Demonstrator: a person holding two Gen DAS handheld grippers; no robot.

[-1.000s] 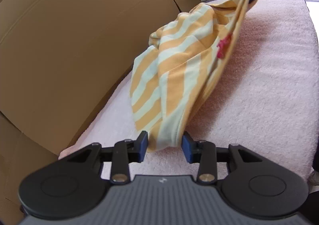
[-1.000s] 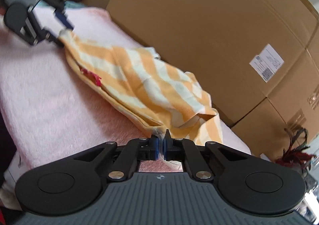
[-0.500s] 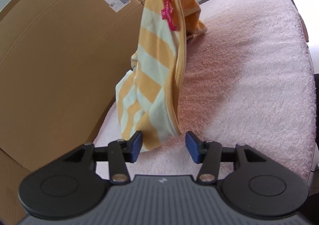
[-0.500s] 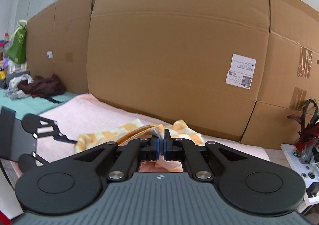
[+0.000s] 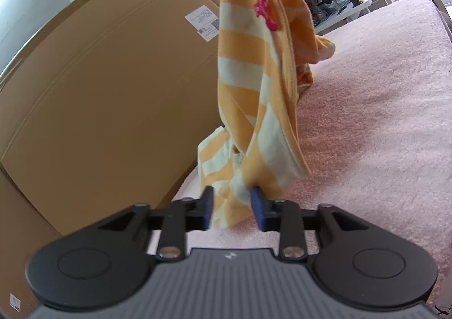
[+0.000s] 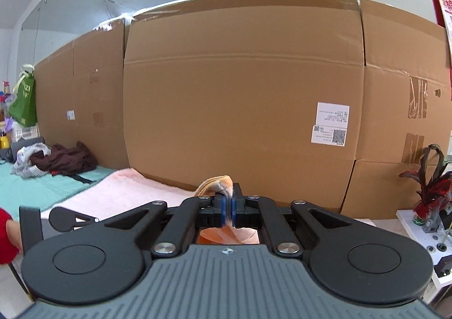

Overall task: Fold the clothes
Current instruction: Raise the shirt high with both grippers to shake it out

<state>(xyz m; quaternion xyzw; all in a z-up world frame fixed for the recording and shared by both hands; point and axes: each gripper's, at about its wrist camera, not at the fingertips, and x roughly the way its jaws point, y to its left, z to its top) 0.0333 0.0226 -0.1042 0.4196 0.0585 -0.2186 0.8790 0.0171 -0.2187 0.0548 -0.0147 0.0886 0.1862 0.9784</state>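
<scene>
Hanging from above in left wrist view, striped garment point(image 5: 254, 70) w/ pink motif point(image 5: 265, 12) dangles to pink blanket point(image 5: 381, 121); left gripper point(image 5: 232, 207) jaws opening, hem btwn them. Right gripper point(image 6: 227, 207) clenched on fabric. Box label point(image 6: 330, 126): QR only legible.

A pink fleecy blanket point(image 5: 381, 109) covers the bed from the near edge to the far end, its pile rough and even. Along one long side the bed runs against a wall of large cardboard boxes point(image 5: 113, 98). A yellow and white striped garment point(image 5: 248, 64) hangs down over the blanket, and only its lower folds rest on the pink pile close to the boxes. In the right wrist view the pink blanket ends beside a teal sheet point(image 6: 42, 189), and on that sheet lie a dark maroon garment point(image 6: 67, 160) and a grey and white patterned cloth point(image 6: 28, 162), bunched together.
</scene>
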